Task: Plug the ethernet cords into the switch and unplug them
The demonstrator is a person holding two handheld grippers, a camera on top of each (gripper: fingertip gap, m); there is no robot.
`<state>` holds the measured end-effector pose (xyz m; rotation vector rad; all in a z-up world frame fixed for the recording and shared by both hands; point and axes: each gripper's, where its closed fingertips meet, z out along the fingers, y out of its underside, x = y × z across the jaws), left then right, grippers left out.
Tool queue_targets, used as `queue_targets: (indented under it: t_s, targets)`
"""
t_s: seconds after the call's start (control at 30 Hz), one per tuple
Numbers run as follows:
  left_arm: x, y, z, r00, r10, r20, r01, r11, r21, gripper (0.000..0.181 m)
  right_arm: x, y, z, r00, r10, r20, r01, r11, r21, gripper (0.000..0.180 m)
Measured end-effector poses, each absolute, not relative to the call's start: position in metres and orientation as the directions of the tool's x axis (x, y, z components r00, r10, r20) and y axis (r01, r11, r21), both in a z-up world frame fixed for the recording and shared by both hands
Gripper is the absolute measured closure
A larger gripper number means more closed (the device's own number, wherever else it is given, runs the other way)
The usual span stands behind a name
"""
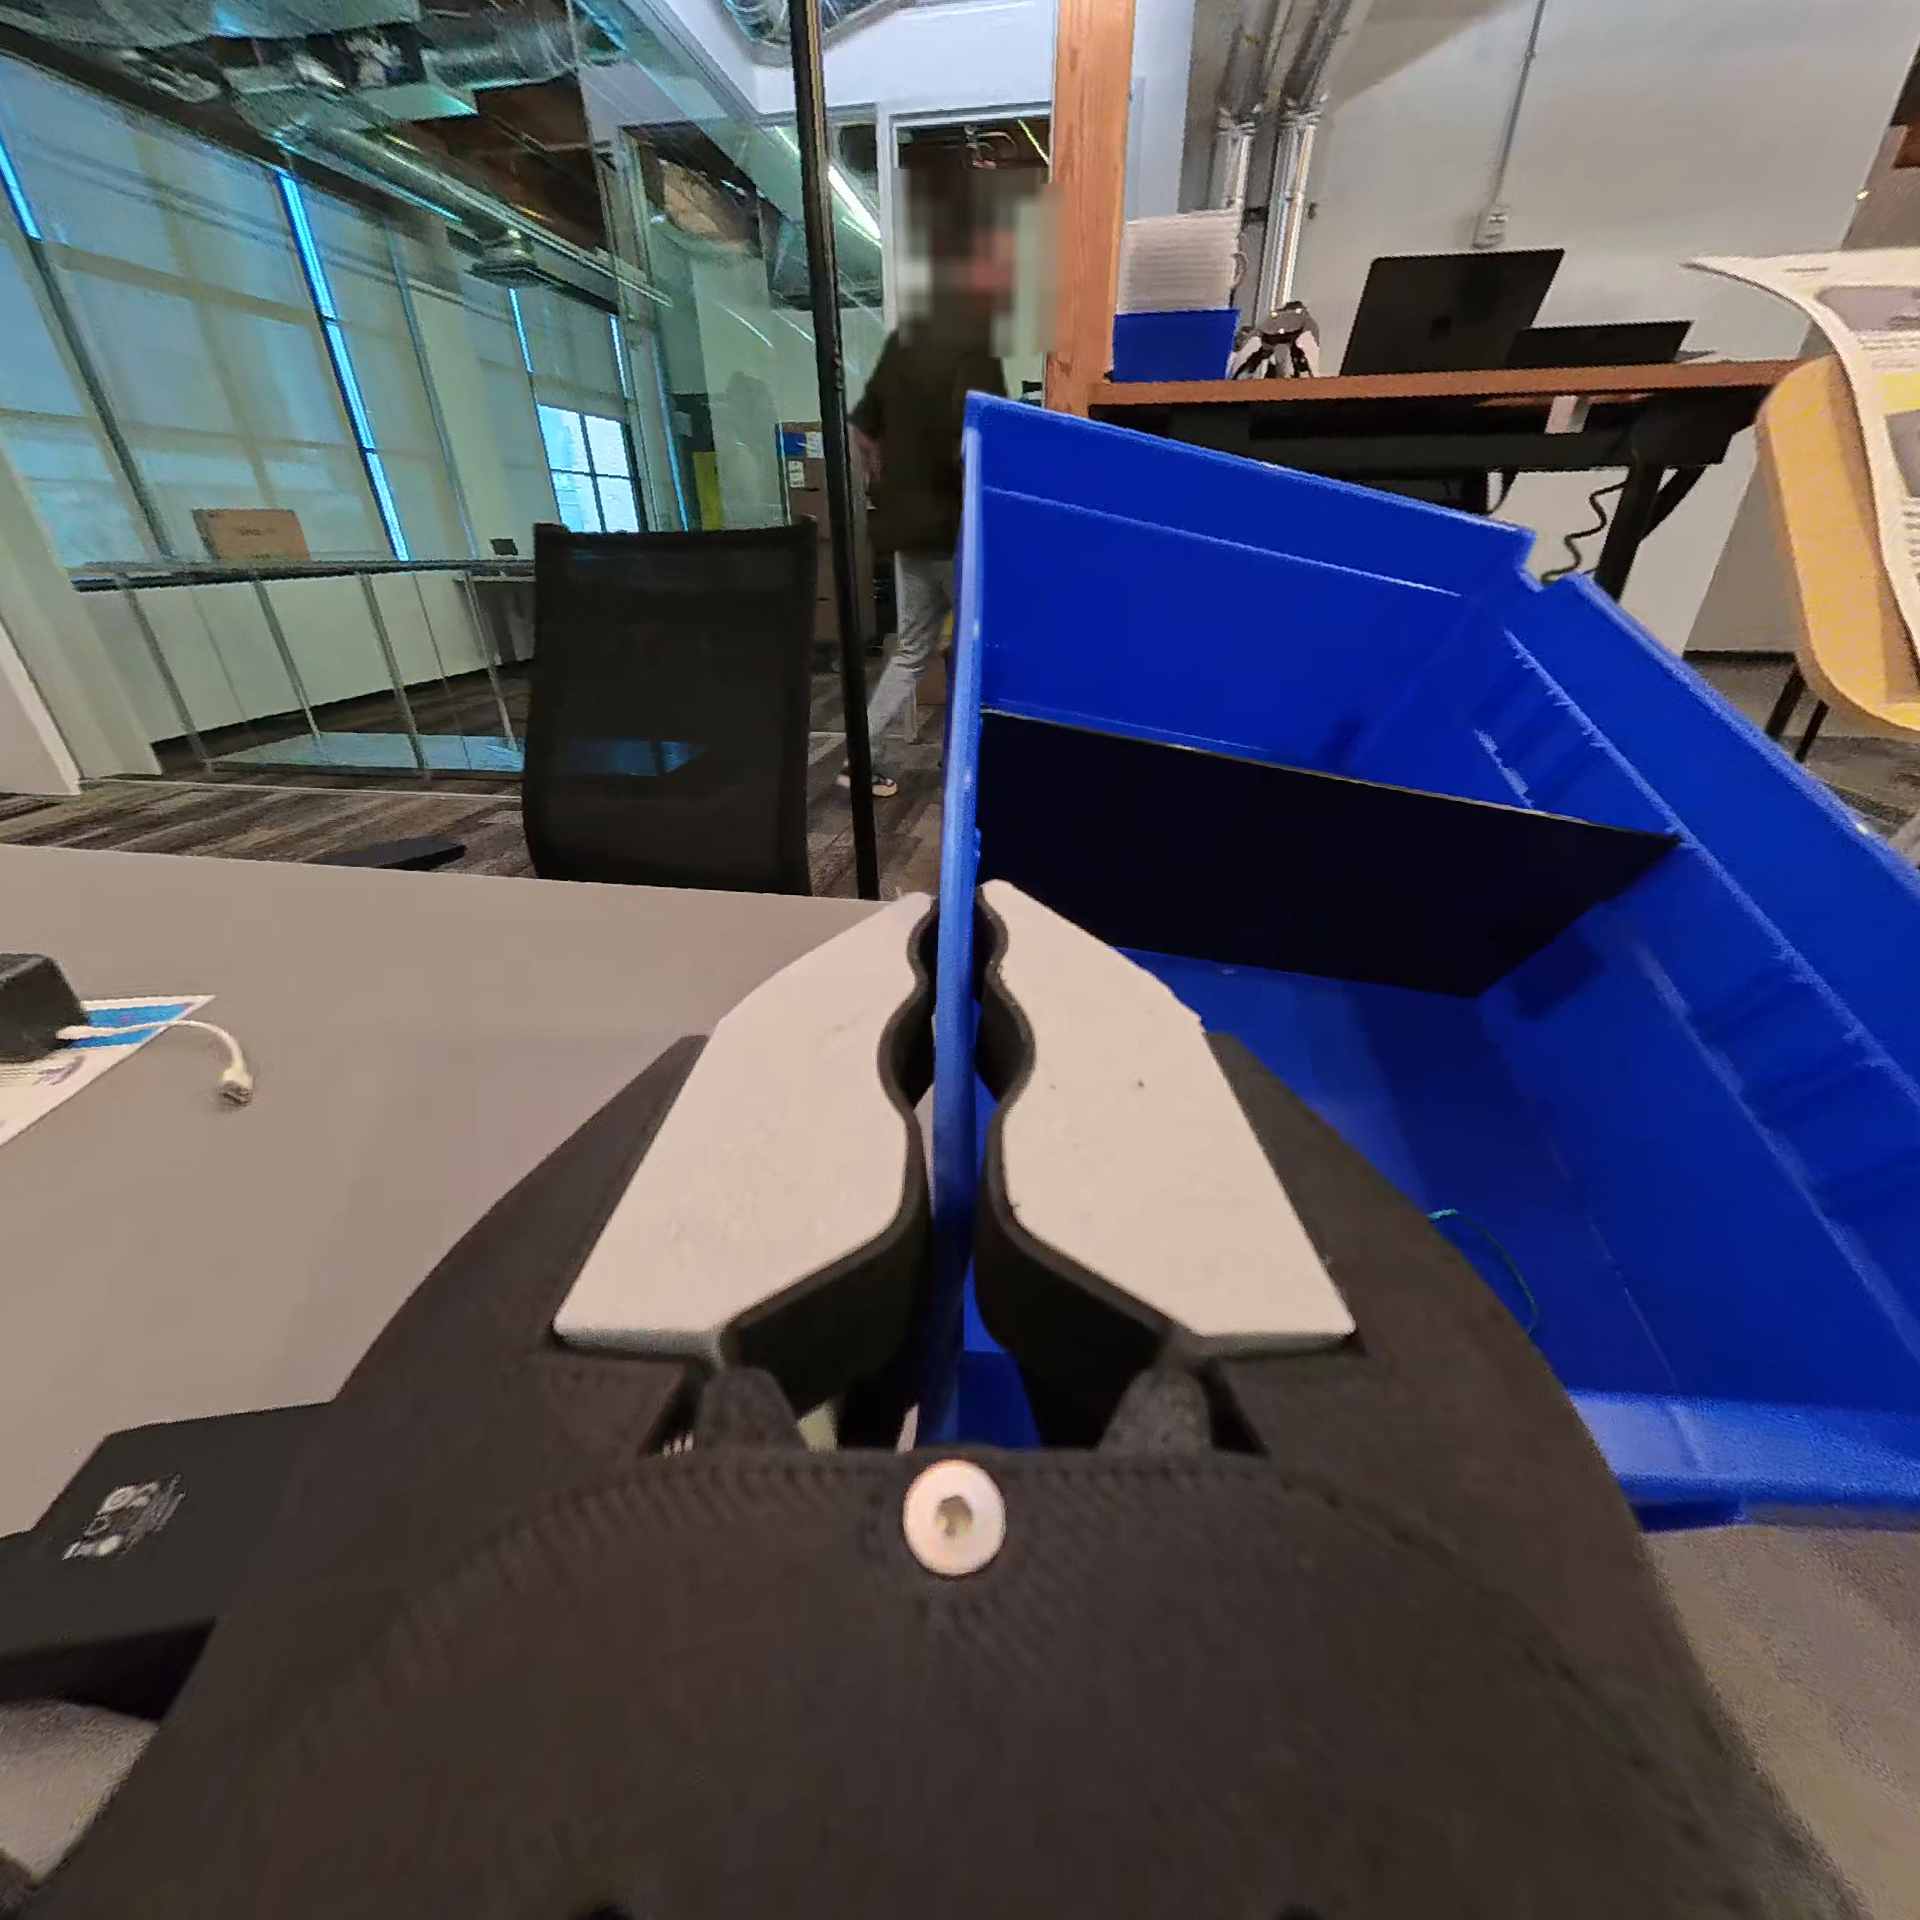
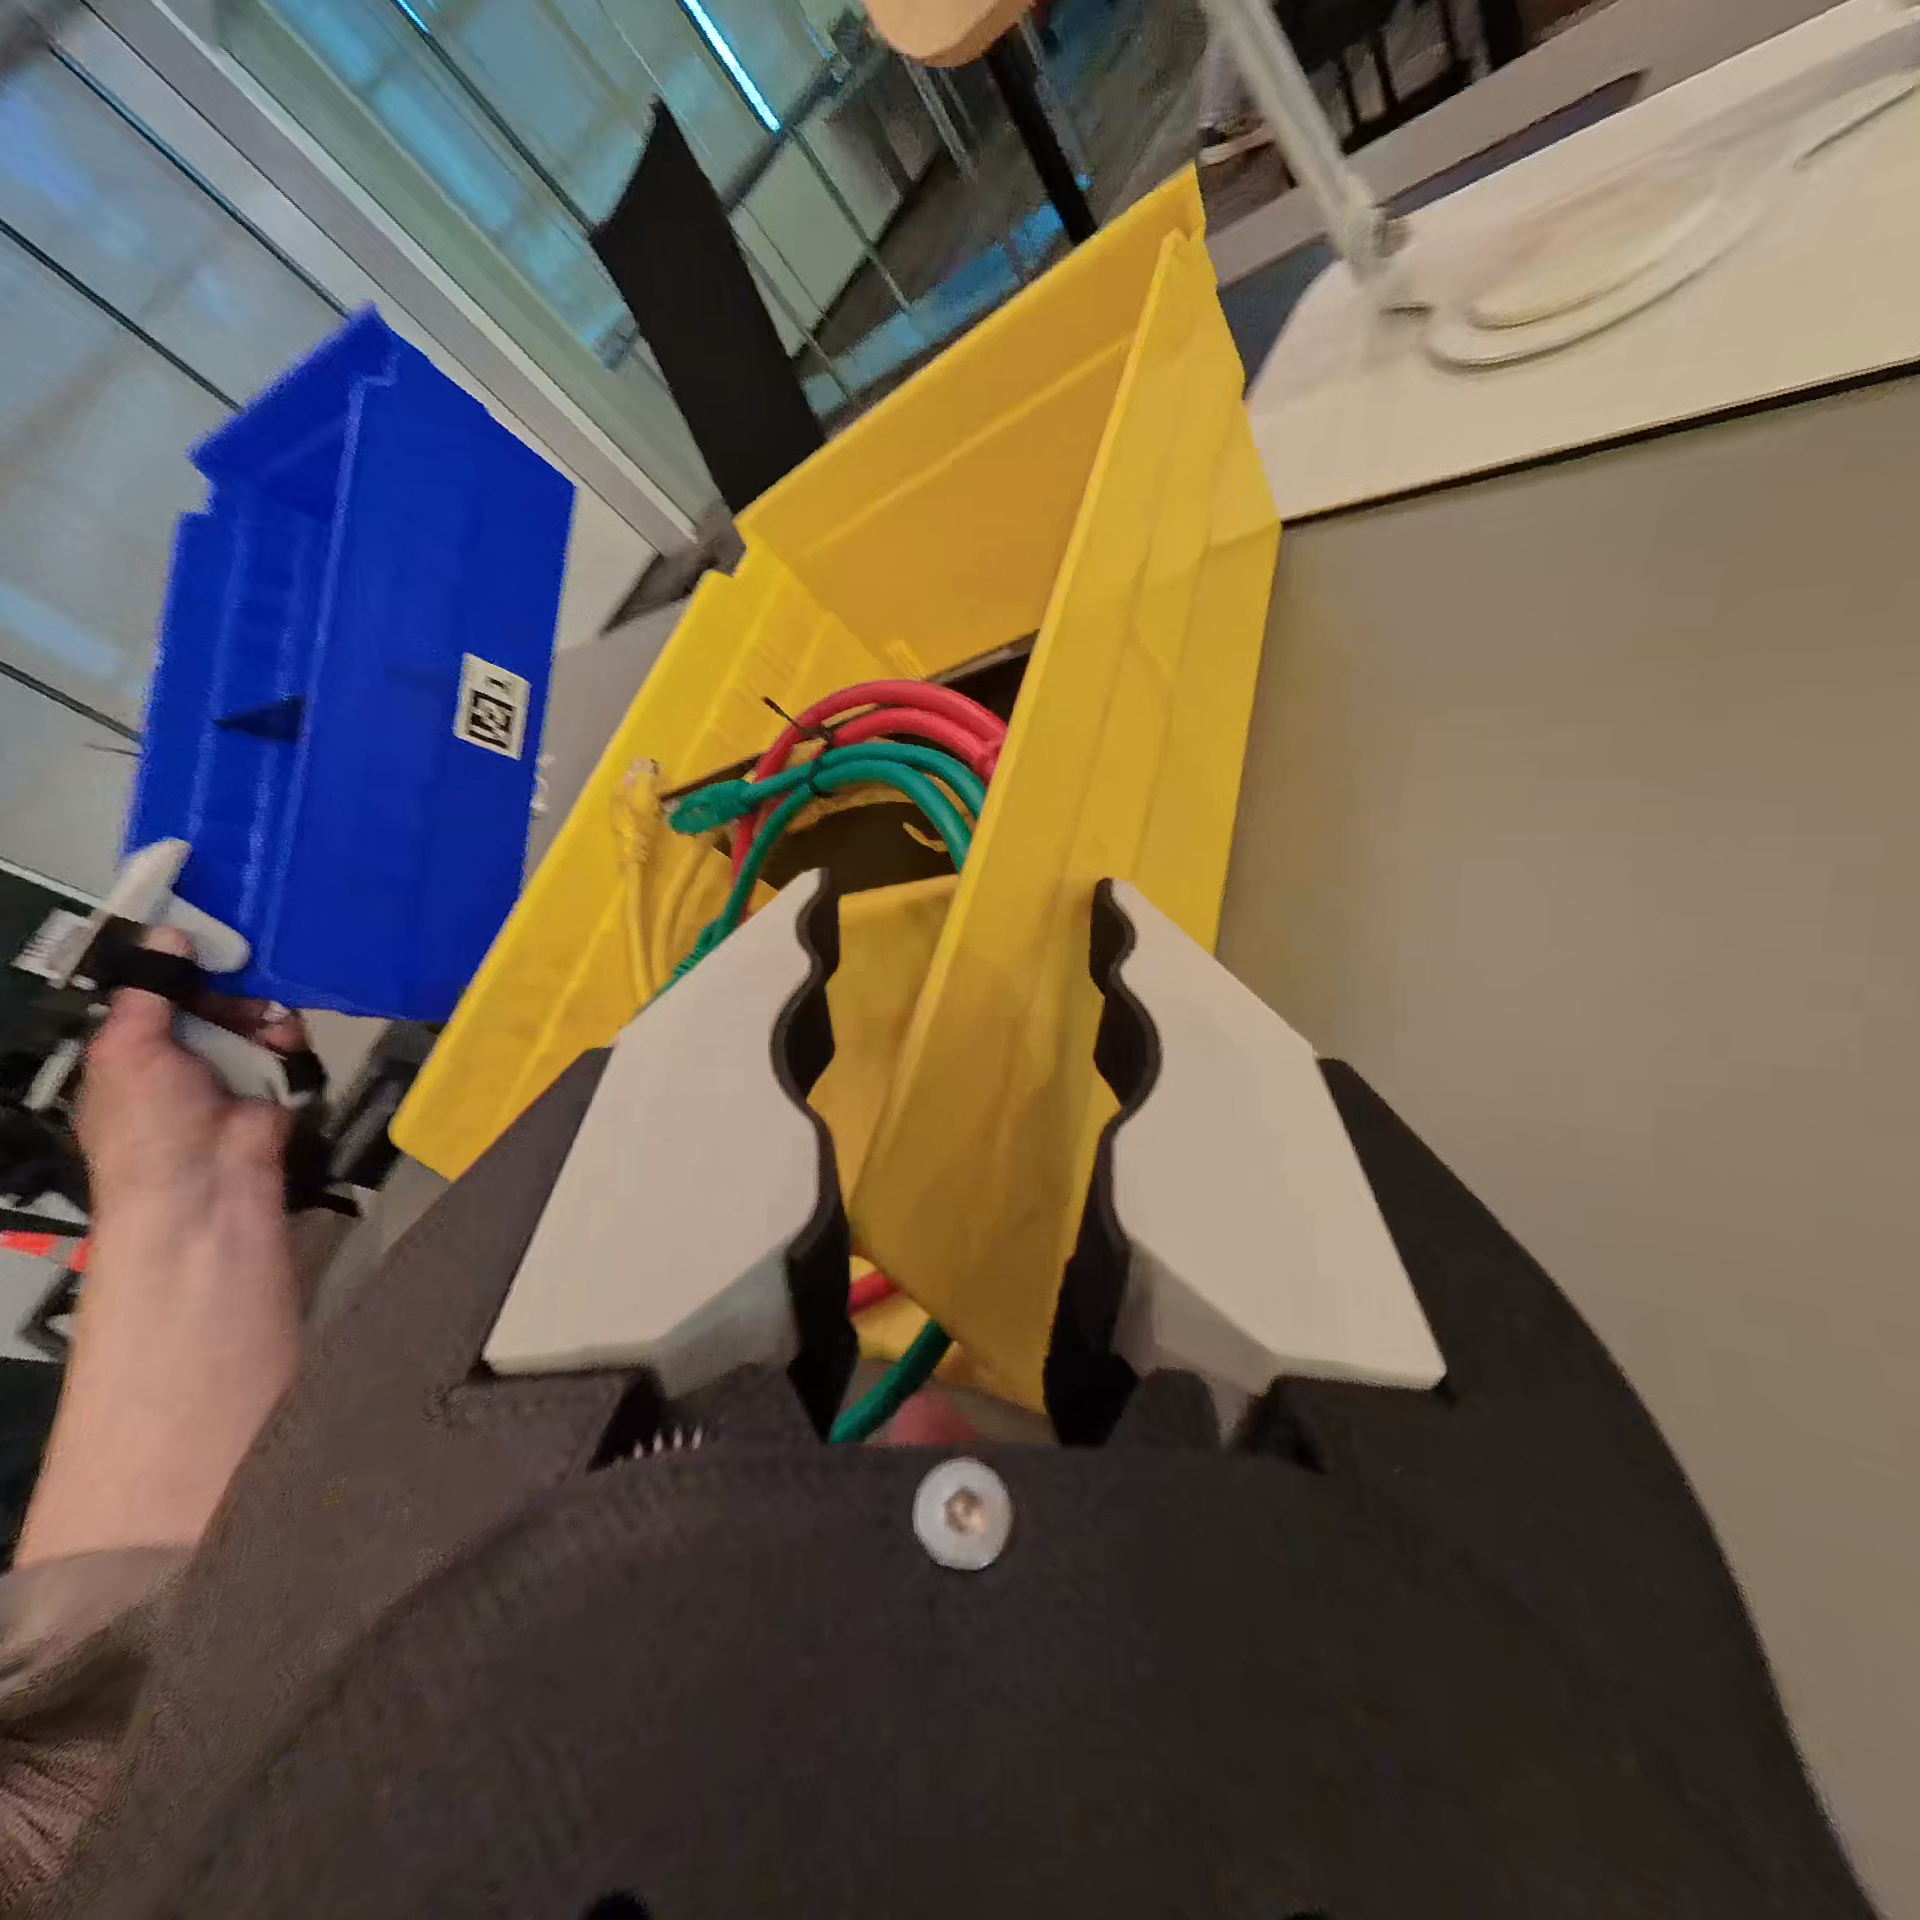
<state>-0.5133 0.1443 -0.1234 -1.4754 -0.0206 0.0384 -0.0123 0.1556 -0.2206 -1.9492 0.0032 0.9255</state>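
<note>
My left gripper (image 1: 956, 914) is shut on the side wall of a blue bin (image 1: 1351, 623) and holds it tilted above the grey table (image 1: 416, 1039). A black divider (image 1: 1247, 842) crosses the bin. In the right wrist view the blue bin (image 2: 343, 675) hangs in the air at the left, held by the left gripper (image 2: 177, 914). My right gripper (image 2: 956, 894) is open and straddles the wall of a yellow bin (image 2: 935, 468). Red (image 2: 883, 707), green (image 2: 831, 779) and yellow ethernet cords (image 2: 634, 821) lie bundled inside it. I cannot make out a switch.
A white cable (image 1: 223, 1060) and a small black object (image 1: 31, 997) lie on the table at the left. A black office chair (image 1: 665, 707) stands behind the table, and a person (image 1: 925, 468) stands beyond. A white table with a coiled white cable (image 2: 1558, 260) adjoins on the right. Tip to tip, the grippers are about 50 centimeters apart.
</note>
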Motion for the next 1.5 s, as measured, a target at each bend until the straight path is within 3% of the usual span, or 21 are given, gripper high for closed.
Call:
queue_targets:
  t_s: [0.23,0.4,0.57,0.77,0.9,1.0,1.1,1.27,1.5]
  targets:
    - [-0.535,0.137,-0.110,0.998,0.057,0.025,0.018,0.121,-0.993,0.179,-0.102,0.159,-0.203,0.539,0.423,-0.728,-0.462,-0.574,-0.676,0.096]
    - [-0.546,0.133,-0.100,0.997,0.073,0.028,0.018,0.137,-0.990,0.178,-0.160,0.155,-0.193,0.394,0.468,-0.791,-0.488,-0.623,-0.612,0.081]
    - [-0.560,0.125,-0.087,0.994,0.101,0.034,0.017,0.163,-0.986,0.179,-0.205,0.171,-0.186,0.357,0.507,-0.785,-0.499,-0.606,-0.619,0.063]
    - [-0.579,0.108,-0.054,0.986,0.162,0.039,-0.001,0.242,-0.970,0.179,-0.243,0.192,-0.185,0.257,0.503,-0.825,-0.490,-0.668,-0.560,0.064]
    - [-0.571,0.101,-0.029,0.988,0.155,0.021,-0.023,0.276,-0.961,0.178,-0.237,0.187,-0.179,0.343,0.569,-0.748,-0.434,-0.610,-0.663,0.060]
    - [-0.546,0.104,-0.014,0.993,0.116,-0.009,-0.041,0.281,-0.959,0.179,-0.214,0.175,-0.149,0.464,0.695,-0.549,-0.340,-0.433,-0.835,0.059]
    - [-0.501,0.115,-0.003,0.998,0.043,-0.041,-0.052,0.281,-0.958,0.179,-0.194,0.148,-0.102,0.480,0.794,-0.374,-0.276,-0.268,-0.923,0.059]
    - [-0.402,0.138,0.004,0.989,-0.118,-0.092,-0.059,0.255,-0.965,0.179,-0.161,0.103,-0.058,0.467,0.852,-0.236,-0.212,-0.151,-0.965,0.061]
    - [-0.240,0.158,-0.024,0.922,-0.361,-0.139,-0.086,0.159,-0.984,0.178,-0.089,0.078,-0.067,0.510,0.783,-0.355,-0.315,-0.214,-0.925,0.063]
